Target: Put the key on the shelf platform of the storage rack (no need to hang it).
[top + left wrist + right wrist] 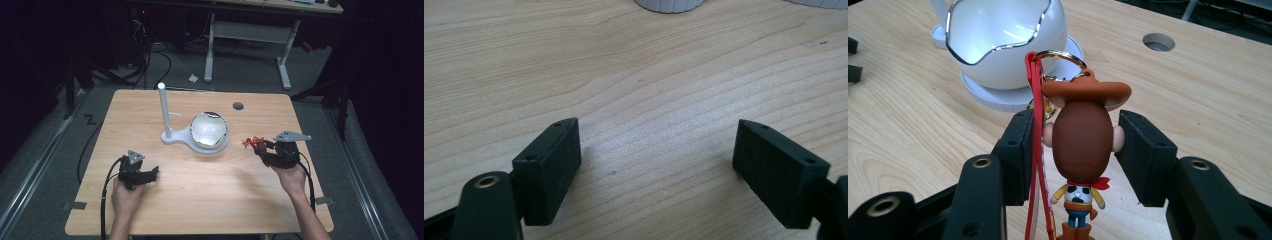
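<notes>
The jaws of the right gripper point(1075, 150) are closed on the head of a cowboy keychain point(1082, 145), one flat black pad against each ear, so the figure hangs between them at the middle of the right gripper view. That side grip leaves the gold ring point(1060, 56) and red strap point(1037, 150) free above the brown hat, which I judge is the point: the ring can be hooked over something. In the high view the keychain point(253, 144) shows as a red and yellow speck at right of centre, held just above the worktop point(200, 200) in front of the right gripper point(265, 151).

The jaws of the left gripper point(656, 165) stand wide apart over bare wood, holding nothing; in the high view it point(150, 175) rests at lower left, likely waiting.

At the centre of the high view sits a white stand point(180, 137) with a tall round post point(163, 107) and a glossy egg-shaped bowl point(209, 129) with a wavy chrome rim. The figure looks like smooth moulded rubber, the worktop is pale grained wood, and a round cable hole point(238, 106) lies above the bowl.
</notes>
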